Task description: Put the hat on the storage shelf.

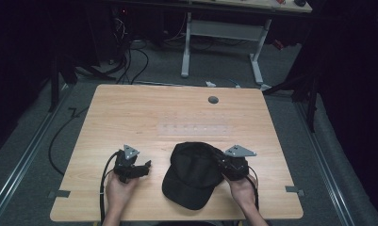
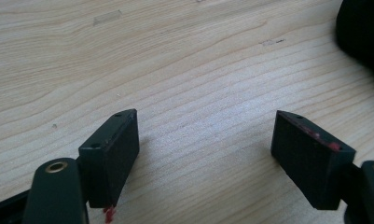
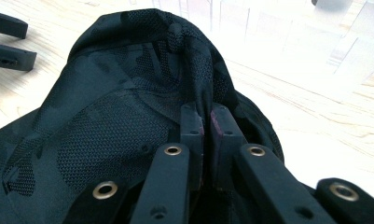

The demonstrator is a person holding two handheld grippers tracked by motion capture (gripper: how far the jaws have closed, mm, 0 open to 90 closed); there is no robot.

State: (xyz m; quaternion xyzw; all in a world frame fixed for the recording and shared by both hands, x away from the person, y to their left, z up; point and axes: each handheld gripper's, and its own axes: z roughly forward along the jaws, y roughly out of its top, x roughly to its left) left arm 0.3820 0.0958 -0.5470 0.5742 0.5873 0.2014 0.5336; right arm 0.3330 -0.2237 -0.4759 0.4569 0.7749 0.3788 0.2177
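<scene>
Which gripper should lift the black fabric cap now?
Right. The right gripper is shut on a fold of the black fabric cap; the left gripper is open over bare wooden table, apart from the cap.

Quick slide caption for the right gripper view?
Right gripper pinching a fold of the black cap above the wooden table.

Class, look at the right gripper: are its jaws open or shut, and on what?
Shut. The right gripper pinches a fold of the black cap; fabric sits between its jaws.
</scene>
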